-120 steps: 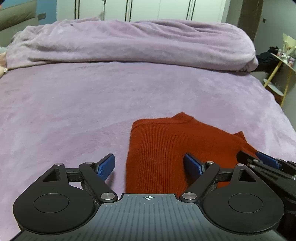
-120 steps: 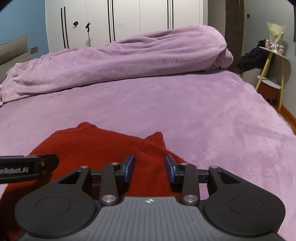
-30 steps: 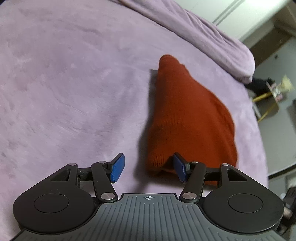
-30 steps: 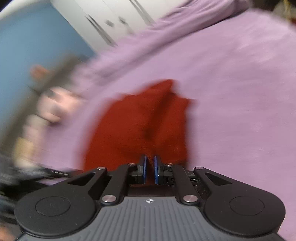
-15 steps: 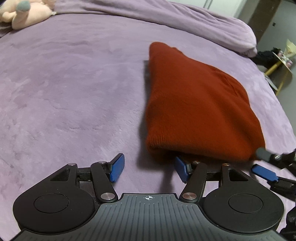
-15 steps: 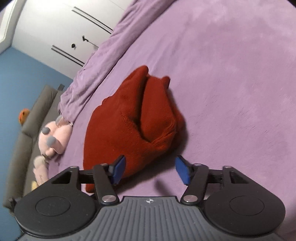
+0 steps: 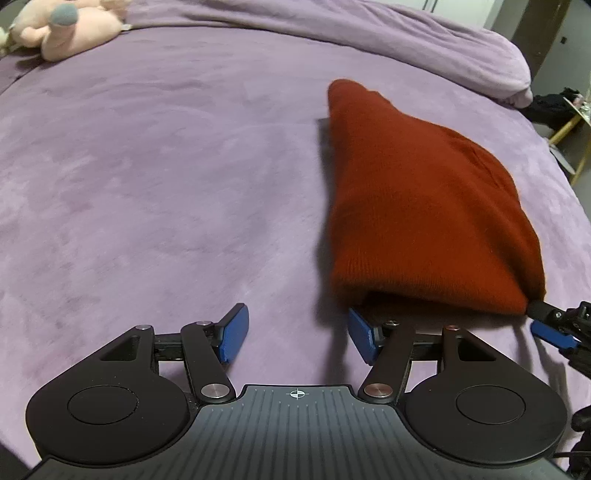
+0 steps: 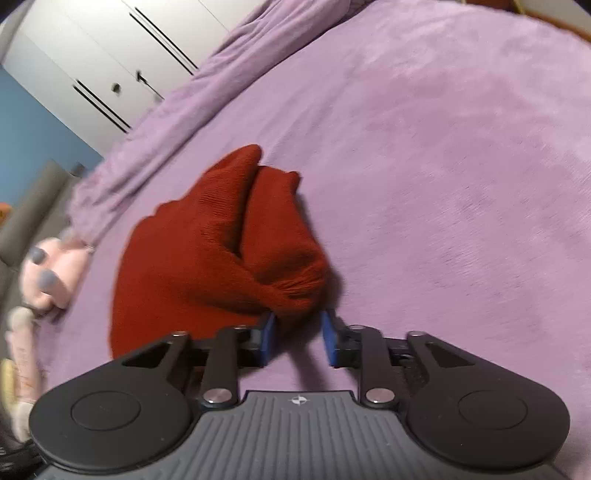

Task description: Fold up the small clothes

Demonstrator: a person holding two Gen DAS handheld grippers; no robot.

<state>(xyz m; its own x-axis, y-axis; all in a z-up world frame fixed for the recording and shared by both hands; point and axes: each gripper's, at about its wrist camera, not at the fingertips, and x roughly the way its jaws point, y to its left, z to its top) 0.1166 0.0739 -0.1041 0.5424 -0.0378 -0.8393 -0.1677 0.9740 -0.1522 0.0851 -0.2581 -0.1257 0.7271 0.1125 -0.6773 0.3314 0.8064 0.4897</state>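
Note:
A rust-red knit garment lies folded in a thick bundle on the purple bed cover. My left gripper is open and empty just in front of the bundle's near left corner, its right finger at the bundle's lower edge. In the right wrist view the garment shows two folded layers. My right gripper is open, its jaws either side of the bundle's bunched near corner without closing on it. Its tips also show at the right edge of the left wrist view.
A pink plush toy lies at the far left of the bed, also in the right wrist view. A rolled purple duvet runs along the far side. White wardrobe doors stand behind. A yellow-legged side table stands off the bed's right edge.
My right gripper went from shut on the garment to open a second ago, and now its jaws have narrowed around the bundle's near corner. My left gripper stayed open and shifted slightly left.

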